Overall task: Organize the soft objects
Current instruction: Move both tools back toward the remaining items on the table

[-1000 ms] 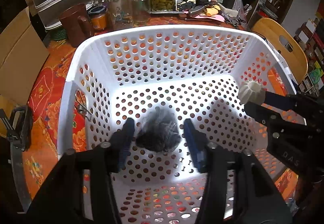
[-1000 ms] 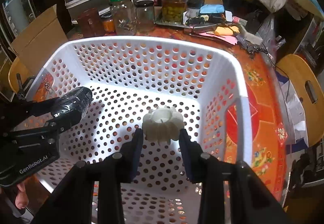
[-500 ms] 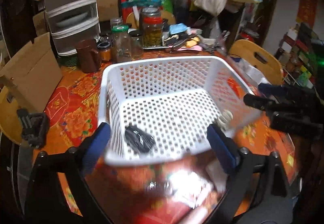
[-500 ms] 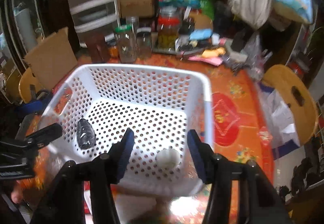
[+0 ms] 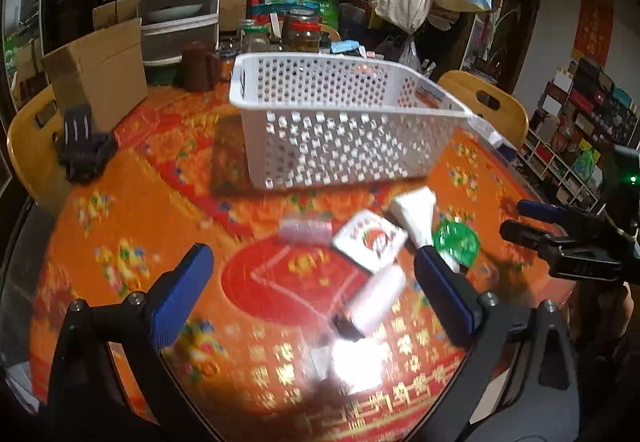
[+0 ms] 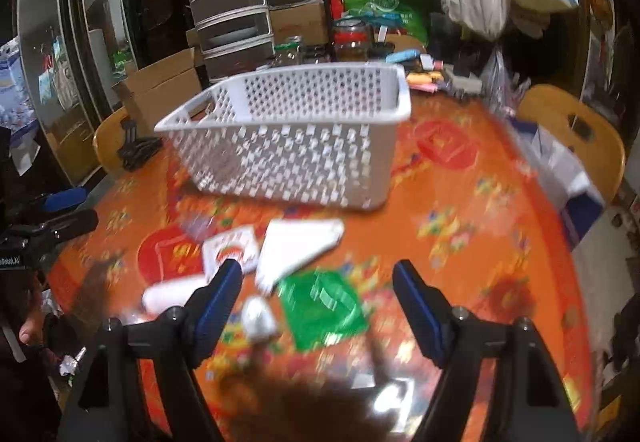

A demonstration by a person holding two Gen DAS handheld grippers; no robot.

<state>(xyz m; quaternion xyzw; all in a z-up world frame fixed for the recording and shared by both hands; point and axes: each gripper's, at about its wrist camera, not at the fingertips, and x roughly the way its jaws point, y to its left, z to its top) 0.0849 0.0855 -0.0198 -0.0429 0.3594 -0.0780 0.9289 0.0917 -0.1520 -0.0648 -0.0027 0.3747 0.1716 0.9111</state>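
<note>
White perforated basket (image 5: 344, 130) standing on the orange-red patterned tablecloth (image 5: 132, 226), toward the far half of the table; contents not readable from either view. On the near side of the basket, a blurred cluster of small soft items lying loose on the cloth: a white triangular packet (image 6: 296, 248), a white packet with a red print (image 5: 368, 238) just left of it, a green pouch (image 6: 324, 308) nearest the right side, a pale pink-white roll (image 5: 378, 300) at the near left of the group, and a small silvery wad (image 6: 260, 316) close to the green pouch.

Left gripper (image 5: 312, 290) hovering over the cloth on the near side of the cluster, blue-padded jaws spread wide and opening, gripping nothing; only the roll and the printed packet lying on the cloth in the gap below. Right gripper (image 6: 318, 294) hovering above the green pouch, jaws parted and opening, clasping nothing, pads not touching any item.

Far behind the basket: glass jars (image 5: 304, 30), a brown mug (image 5: 198, 64), a cardboard box (image 5: 98, 72) at the far left, stacked drawers (image 6: 228, 10). Wooden chair (image 6: 572, 130) at the right edge of the table.
</note>
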